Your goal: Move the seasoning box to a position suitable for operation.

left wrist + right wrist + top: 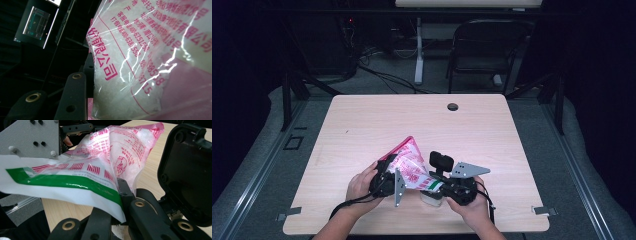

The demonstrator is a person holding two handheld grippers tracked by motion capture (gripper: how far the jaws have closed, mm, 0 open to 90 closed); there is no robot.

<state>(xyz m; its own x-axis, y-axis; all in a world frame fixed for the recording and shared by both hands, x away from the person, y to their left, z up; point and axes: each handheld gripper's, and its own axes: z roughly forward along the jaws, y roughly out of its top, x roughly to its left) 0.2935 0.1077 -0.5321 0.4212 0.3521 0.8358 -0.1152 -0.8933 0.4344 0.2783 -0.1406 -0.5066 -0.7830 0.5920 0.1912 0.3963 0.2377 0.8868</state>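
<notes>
a clear plastic bag (409, 162) printed with red chinese characters and filled with white crystals is held up off the wooden table (362, 125), near its 6 o'clock edge. the left gripper (388, 179) has the bag's 9 o'clock side between part-open jaws. the right gripper (439, 186), at the bag's 4 o'clock, is clamped tight on the green-striped white strip (75, 185) at the bag's end.

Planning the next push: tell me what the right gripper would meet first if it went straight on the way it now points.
The right gripper, shut on the clear plastic bag with red print and a green stripe, points across at the left gripper. Going on, it would crumple the bag's white contents first, then probably meet the grey plate, though depth is unclear.
</notes>
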